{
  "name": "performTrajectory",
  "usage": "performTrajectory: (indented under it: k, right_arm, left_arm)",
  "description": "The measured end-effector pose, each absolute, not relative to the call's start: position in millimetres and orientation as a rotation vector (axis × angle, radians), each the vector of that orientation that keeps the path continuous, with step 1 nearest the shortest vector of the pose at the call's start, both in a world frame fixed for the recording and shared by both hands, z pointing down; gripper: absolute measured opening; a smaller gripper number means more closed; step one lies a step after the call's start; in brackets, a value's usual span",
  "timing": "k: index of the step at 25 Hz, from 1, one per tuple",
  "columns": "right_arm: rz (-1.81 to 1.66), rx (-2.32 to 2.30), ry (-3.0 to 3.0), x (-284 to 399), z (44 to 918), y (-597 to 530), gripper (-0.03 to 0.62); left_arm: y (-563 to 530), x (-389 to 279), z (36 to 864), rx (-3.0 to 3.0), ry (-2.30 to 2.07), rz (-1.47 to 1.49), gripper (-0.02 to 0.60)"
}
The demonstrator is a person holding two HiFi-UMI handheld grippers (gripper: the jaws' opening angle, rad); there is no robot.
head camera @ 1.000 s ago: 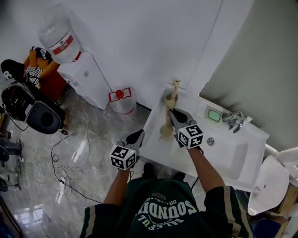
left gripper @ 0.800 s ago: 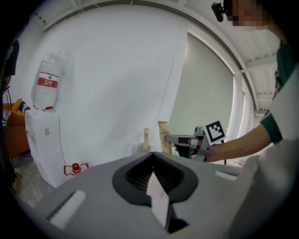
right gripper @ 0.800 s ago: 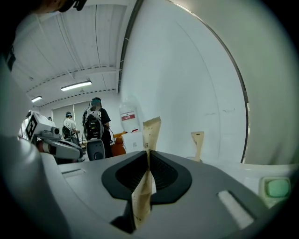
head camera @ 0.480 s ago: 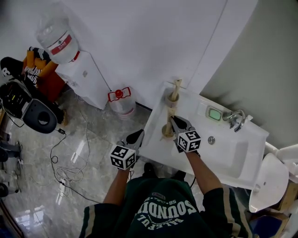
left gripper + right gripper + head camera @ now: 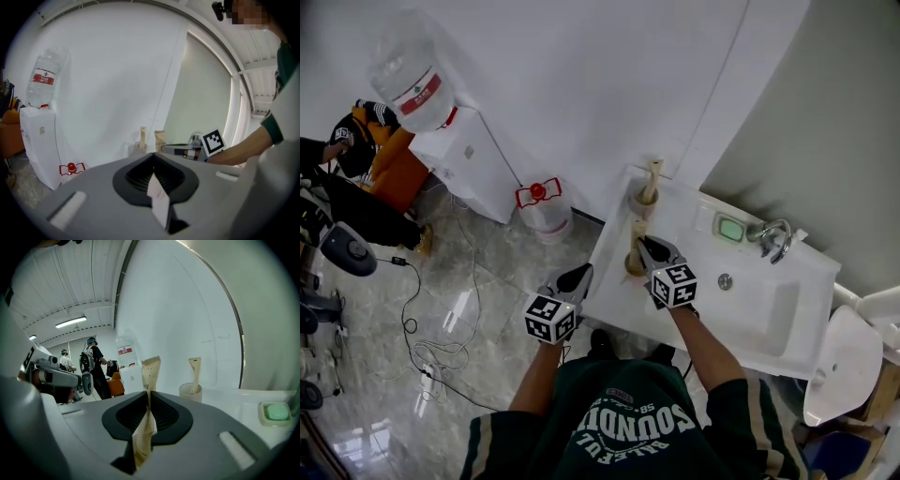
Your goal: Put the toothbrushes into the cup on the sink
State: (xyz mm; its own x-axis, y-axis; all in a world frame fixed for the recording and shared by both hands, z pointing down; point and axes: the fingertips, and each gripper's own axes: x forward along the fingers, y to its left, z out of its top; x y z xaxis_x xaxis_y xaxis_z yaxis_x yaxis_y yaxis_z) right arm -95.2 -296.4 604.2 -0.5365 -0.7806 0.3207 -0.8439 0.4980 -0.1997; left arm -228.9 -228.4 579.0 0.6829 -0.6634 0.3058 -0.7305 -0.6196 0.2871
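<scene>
Sink (image 5: 769, 309) filled the right of the head view. Right gripper (image 5: 645, 249) was clamped on a paper-wrapped toothbrush (image 5: 636, 236), long axis upright, top end clear above the jaws. Left gripper (image 5: 578, 276) hung off the sink's edge at 8 o'clock from the right one, jaws together, nothing sticking out. Cup (image 5: 642, 201) sat on the sink's far left corner, near, at 12 o'clock from the right gripper, already holding a second toothbrush (image 5: 652, 176). Right gripper was clearly the closer one.

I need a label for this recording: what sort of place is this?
Probably a washroom corner: a white sink with a faucet and green soap, a toothbrush cup on it, and a water dispenser nearby.
</scene>
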Motion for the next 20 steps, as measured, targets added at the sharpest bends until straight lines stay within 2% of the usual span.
performTrajectory:
  k: [20]
  right_arm:
    - [0.551, 1.349, -2.382, -86.3, 646.0, -263.7, 0.034]
  left_arm:
    - [-222.5, -214.3, 576.2, 2.532, -1.039, 0.253, 0.049]
